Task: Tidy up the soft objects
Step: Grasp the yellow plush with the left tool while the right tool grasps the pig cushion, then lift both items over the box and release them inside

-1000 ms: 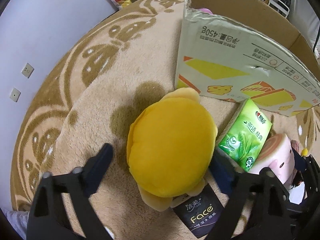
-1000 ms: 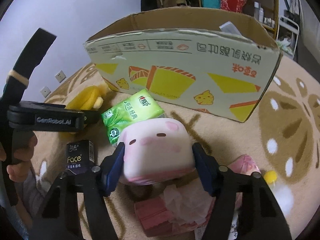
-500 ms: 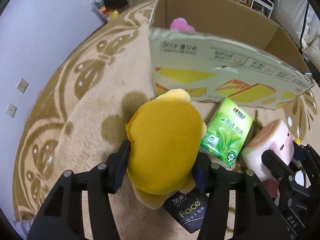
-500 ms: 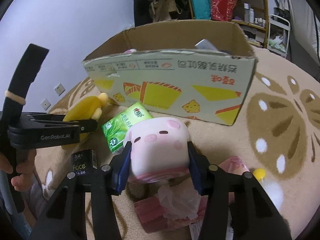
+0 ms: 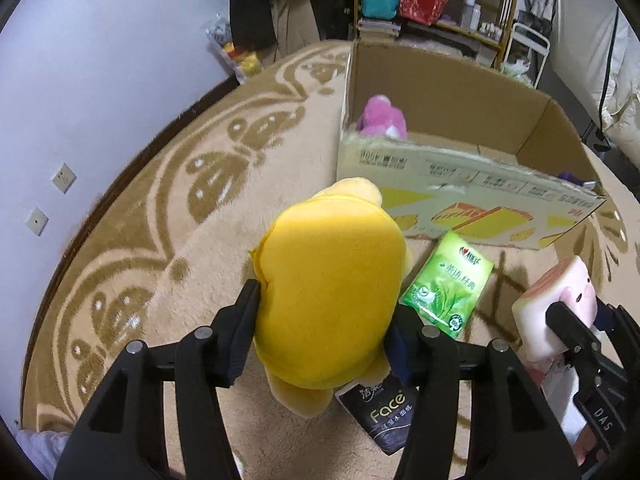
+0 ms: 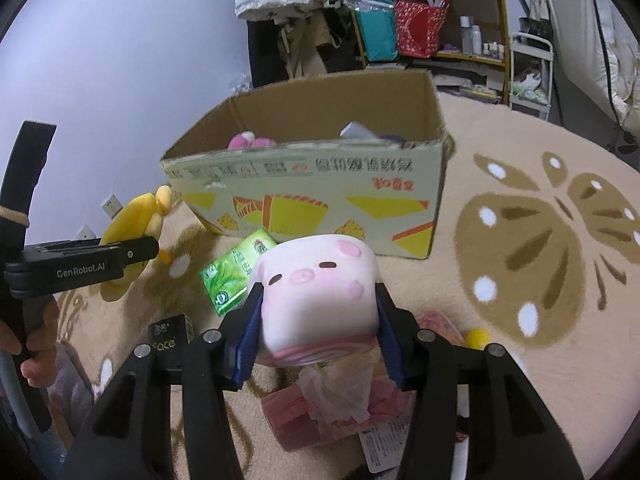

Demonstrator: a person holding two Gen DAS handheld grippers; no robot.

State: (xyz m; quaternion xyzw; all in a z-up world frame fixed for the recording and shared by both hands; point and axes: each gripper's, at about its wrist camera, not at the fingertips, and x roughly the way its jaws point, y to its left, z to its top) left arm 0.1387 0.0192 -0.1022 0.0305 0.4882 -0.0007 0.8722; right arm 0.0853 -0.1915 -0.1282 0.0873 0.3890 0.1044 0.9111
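We hold 2 soft toys clear of the rug, so the step looks like carrying them to the cardboard box (image 5: 448,168) beyond; next they must clear its near wall. The yellow plush (image 5: 332,296), rounded and squashy, is pinched in the left gripper (image 5: 320,320); the right gripper (image 6: 318,316) squeezes the pink pig cube (image 6: 320,292).

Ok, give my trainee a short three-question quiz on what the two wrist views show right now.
1. True or false: the left hand-held gripper is shut on the yellow plush.
2. What does the right hand-held gripper hold? A) green tissue pack B) pink pig plush C) black Face pack
3. Which toy already lies in the cardboard box?

Key: 1 true; 2 B; 3 the pink plush.
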